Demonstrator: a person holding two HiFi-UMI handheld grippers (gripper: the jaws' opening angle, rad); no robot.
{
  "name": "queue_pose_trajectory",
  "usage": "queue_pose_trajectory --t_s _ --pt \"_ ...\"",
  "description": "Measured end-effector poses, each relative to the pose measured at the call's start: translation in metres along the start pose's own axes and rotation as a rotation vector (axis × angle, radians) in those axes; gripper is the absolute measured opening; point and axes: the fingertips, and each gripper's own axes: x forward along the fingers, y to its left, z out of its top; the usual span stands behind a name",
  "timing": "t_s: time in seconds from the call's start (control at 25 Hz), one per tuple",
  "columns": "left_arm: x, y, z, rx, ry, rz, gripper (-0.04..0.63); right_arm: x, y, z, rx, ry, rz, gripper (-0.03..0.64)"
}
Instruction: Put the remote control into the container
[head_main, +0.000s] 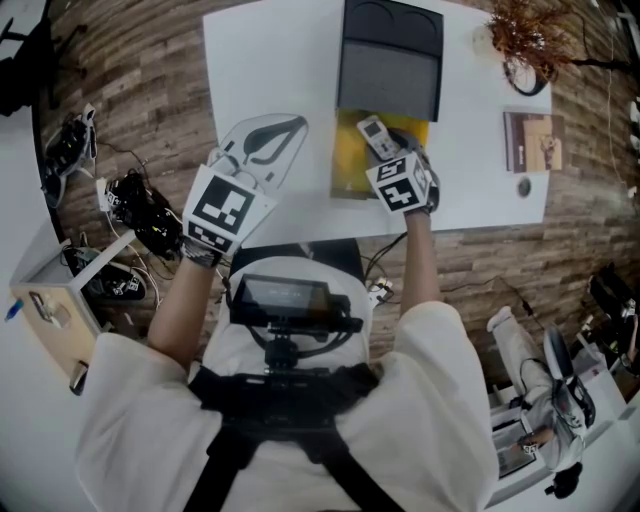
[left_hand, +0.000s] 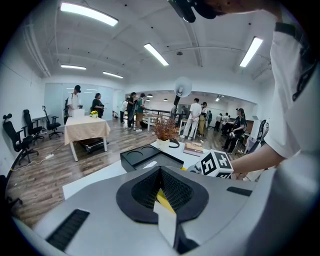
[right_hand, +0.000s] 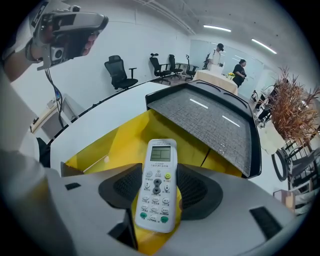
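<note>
head view: steeply down over table (head_main: 270, 60) | gripper views: low, forward, close | shared: yellow container (head_main: 352, 150)

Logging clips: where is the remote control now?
Right gripper view: the remote control is clamped in the right gripper, over the yellow container, near the dark tray.

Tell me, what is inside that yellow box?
Only bare yellow walls and floor show inside the yellow box. The remote control, gripped in the right tool, hides the part beneath.
</note>
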Motion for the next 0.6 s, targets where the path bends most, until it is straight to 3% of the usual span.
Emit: queue_pose_trajectory --t_s 0.6 --pt "0.0005 -0.0055 0.002 0.011 -0.003 -0.009 0.012 0.0052 -0.0039 -0.0042 0.015 0.054 0.02 0.227"
